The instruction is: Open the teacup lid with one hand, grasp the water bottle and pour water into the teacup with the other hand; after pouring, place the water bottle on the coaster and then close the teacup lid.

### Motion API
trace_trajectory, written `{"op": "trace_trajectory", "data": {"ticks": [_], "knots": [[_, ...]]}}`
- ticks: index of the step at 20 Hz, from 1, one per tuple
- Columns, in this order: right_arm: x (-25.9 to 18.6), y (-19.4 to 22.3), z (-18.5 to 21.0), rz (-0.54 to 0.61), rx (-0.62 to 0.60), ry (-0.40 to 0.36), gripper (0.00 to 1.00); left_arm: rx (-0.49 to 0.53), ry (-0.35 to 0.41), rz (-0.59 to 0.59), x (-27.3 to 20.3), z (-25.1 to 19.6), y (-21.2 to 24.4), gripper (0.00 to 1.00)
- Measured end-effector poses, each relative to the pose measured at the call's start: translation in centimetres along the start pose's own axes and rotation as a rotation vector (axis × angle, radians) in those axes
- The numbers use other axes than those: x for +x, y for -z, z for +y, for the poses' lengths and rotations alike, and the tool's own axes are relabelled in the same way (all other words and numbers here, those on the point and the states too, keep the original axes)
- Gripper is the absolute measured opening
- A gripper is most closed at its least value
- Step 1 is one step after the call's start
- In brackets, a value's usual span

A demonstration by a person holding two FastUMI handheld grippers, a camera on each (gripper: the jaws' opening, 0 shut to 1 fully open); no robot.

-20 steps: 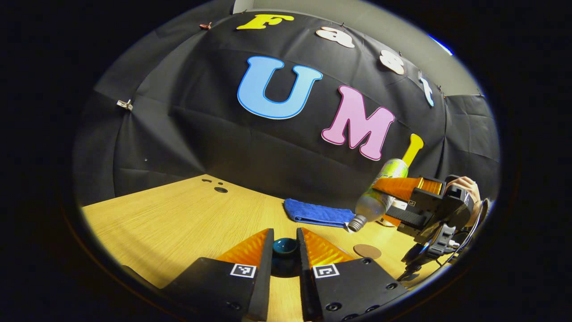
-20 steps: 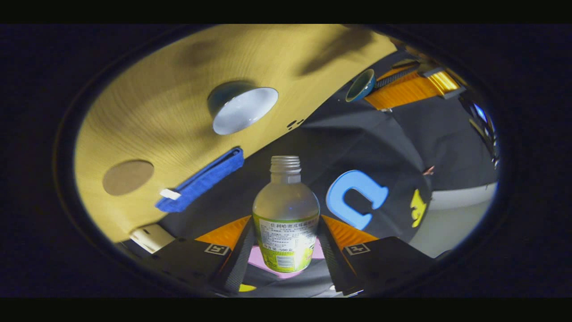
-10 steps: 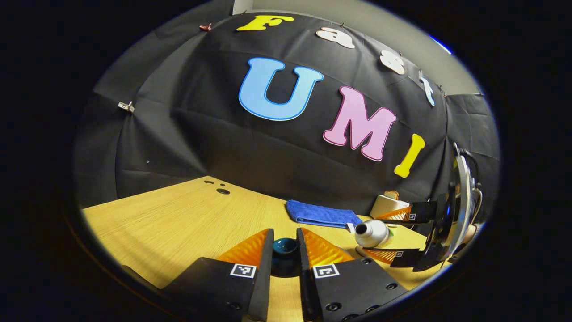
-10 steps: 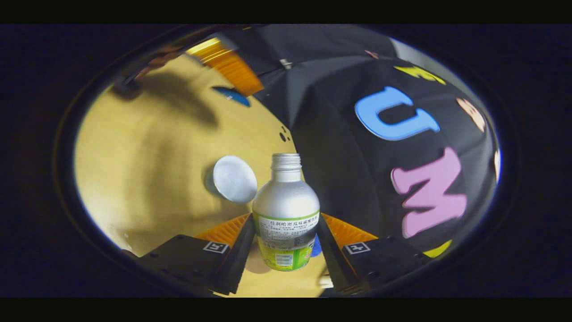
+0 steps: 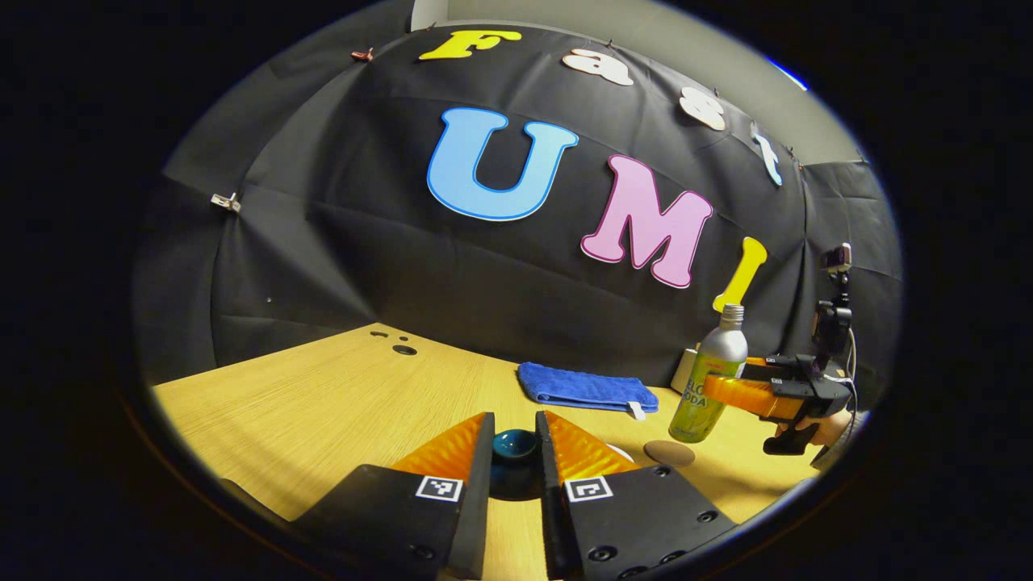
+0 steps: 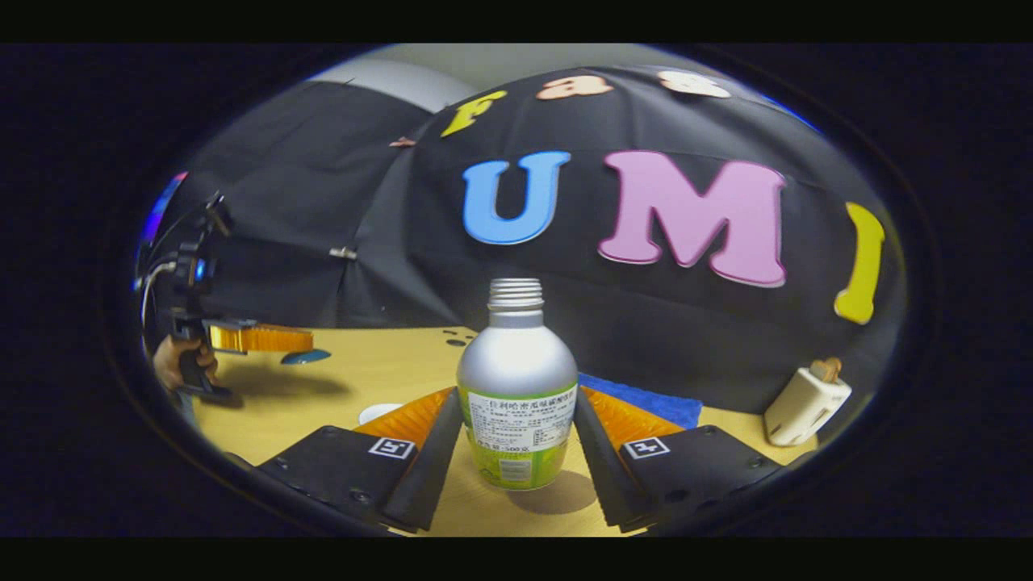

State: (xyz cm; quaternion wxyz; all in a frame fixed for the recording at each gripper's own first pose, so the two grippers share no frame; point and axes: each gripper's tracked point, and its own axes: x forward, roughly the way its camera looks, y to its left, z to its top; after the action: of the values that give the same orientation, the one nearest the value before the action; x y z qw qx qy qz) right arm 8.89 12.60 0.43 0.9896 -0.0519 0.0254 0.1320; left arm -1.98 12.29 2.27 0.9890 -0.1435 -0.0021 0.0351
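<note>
My left gripper [image 5: 515,424] is shut on the knob of the teal teacup lid [image 5: 515,445], held above the wooden table [image 5: 323,403]. A white sliver of the teacup [image 5: 620,452] peeks out behind my right-hand finger; its rim [image 6: 379,412] also appears in the right gripper view. My right gripper [image 6: 516,394] is shut on the silver-and-green water bottle [image 6: 516,387], which stands upright with no cap. From the left gripper view the bottle [image 5: 710,379] is low, just behind the round brown coaster [image 5: 668,453]; I cannot tell whether it touches the table.
A folded blue cloth [image 5: 583,386] lies at the back of the table. A white box [image 6: 807,401] sits by the wall on the right. A hand [image 6: 173,363] holds the left gripper [image 6: 258,337] with the lid [image 6: 305,356] at far left.
The bottle has swung from neck-down over the cup to upright and come down by the coaster. My left gripper has kept still with the lid.
</note>
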Motion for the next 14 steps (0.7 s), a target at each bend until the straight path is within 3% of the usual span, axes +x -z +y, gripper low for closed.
{"op": "trace_trajectory", "data": {"ticks": [2, 5, 8, 14], "knots": [[0.16, 0.24, -0.29, -0.009, 0.134, -0.003, 0.75, -0.001, 0.004, 0.003, 0.07, -0.12, 0.13, 0.32], [0.13, 0.32, -0.24, -0.028, 0.232, 0.005, 0.78, -0.002, 0.012, 0.01, 0.21, -0.14, 0.33, 0.32], [0.24, 0.54, -0.17, -0.002, 0.195, 0.044, 0.78, 0.001, 0.009, 0.009, 0.29, -0.08, 0.3, 0.32], [0.17, 0.84, -0.45, 0.01, 0.185, 0.049, 0.78, -0.001, 0.01, 0.024, 0.54, -0.02, 0.81, 0.32]]}}
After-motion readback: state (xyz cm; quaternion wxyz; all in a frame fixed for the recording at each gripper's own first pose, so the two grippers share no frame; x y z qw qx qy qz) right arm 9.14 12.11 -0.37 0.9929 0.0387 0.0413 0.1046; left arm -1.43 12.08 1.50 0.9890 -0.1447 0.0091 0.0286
